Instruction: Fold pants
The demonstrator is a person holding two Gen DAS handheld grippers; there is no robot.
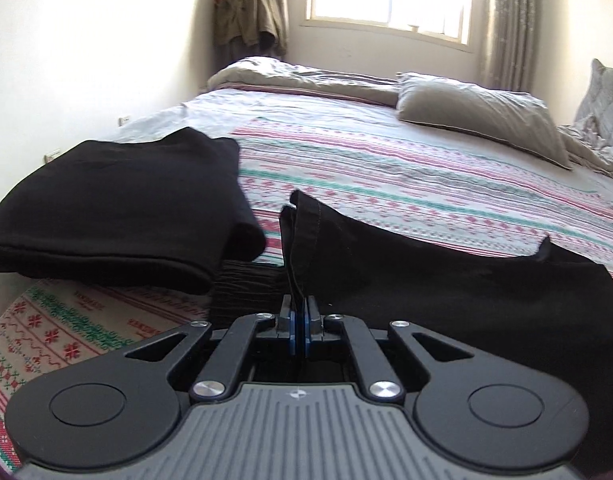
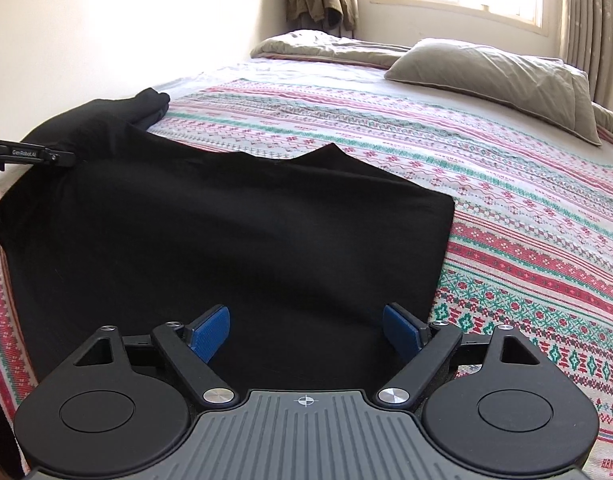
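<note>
Patterned bedspread [image 2: 526,216] bears black pants [image 2: 234,232]; left jaws pinch hem, right jaws gape.

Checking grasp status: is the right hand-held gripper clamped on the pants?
No, the right hand-held gripper hangs open above the black pants, blue pads spread apart.

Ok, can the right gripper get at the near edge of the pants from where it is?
Probably yes. The right gripper is open, with the black pants spread flat on the bed right between its fingers and nothing on top. The left gripper pinches another part, well aside.
</note>
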